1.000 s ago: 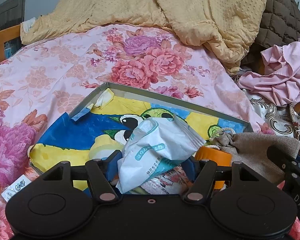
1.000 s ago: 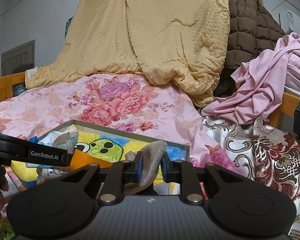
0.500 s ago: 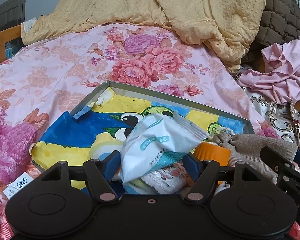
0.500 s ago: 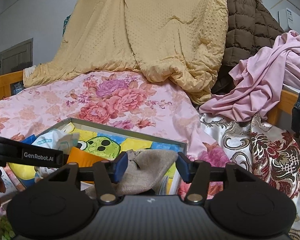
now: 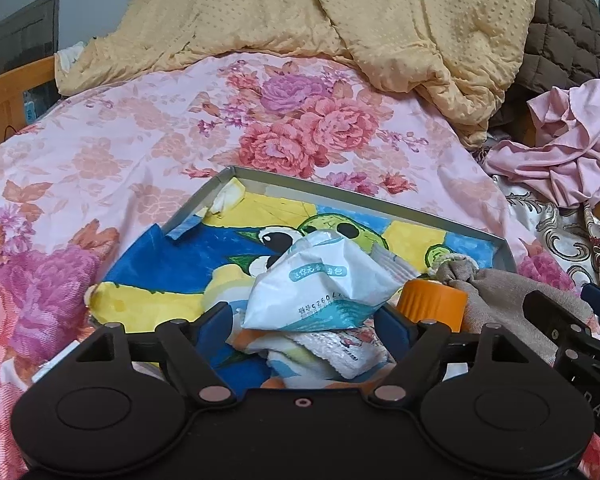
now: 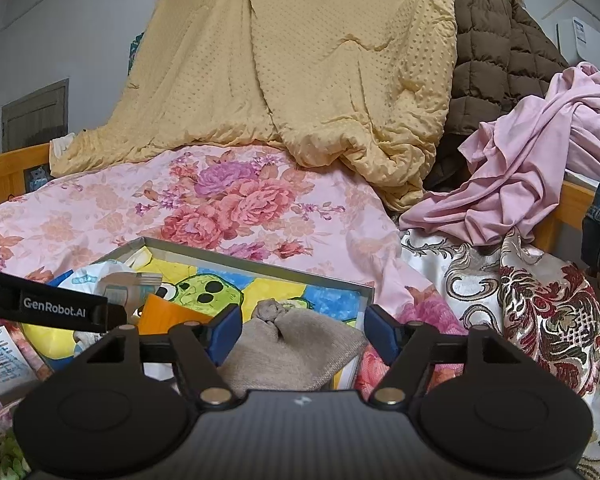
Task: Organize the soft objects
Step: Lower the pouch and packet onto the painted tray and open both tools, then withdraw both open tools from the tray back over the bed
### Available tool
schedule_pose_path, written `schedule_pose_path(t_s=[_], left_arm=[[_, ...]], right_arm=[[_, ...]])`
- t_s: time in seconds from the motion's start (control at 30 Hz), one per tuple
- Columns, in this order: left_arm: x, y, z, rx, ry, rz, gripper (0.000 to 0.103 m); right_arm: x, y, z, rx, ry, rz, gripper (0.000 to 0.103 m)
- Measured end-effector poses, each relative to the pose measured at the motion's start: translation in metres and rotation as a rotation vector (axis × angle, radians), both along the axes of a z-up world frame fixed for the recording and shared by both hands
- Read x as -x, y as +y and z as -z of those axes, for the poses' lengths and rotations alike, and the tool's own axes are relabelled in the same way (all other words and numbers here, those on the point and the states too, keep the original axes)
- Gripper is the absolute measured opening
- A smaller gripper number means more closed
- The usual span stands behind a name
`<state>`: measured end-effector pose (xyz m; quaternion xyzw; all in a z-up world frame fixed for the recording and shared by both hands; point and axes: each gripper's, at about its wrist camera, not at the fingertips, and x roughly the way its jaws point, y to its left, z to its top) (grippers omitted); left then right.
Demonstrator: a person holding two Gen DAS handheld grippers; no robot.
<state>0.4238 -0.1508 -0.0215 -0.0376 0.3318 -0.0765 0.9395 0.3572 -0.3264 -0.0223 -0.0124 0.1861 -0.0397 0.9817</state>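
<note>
A shallow grey tray with a blue and yellow cartoon lining lies on the floral bedspread. In it lie a white and teal tissue pack, a folded printed cloth under it, an orange roll and a beige drawstring pouch. My left gripper is open, its fingers either side of the tissue pack and cloth. My right gripper is open, with the beige pouch lying loose between its fingers at the tray's right end.
A yellow dotted quilt is heaped at the back, a brown quilted coat and pink cloth to the right. A brocade cloth lies right of the tray. A wooden bed rail stands at left.
My right gripper opened and let go of the beige pouch, which now rests in the tray. My left gripper opened and released the tissue pack, then drew back slightly.
</note>
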Motion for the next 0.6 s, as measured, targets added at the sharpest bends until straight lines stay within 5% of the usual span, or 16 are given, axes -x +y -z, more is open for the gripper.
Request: schedule_pose_path(t_s=[0.6], left_arm=[[0.025, 0.01, -0.017, -0.023, -0.049, 0.005, 0.094]], right_arm=[[0.013, 0.001, -0.003, -0.034, -0.006, -0.015, 0.087]])
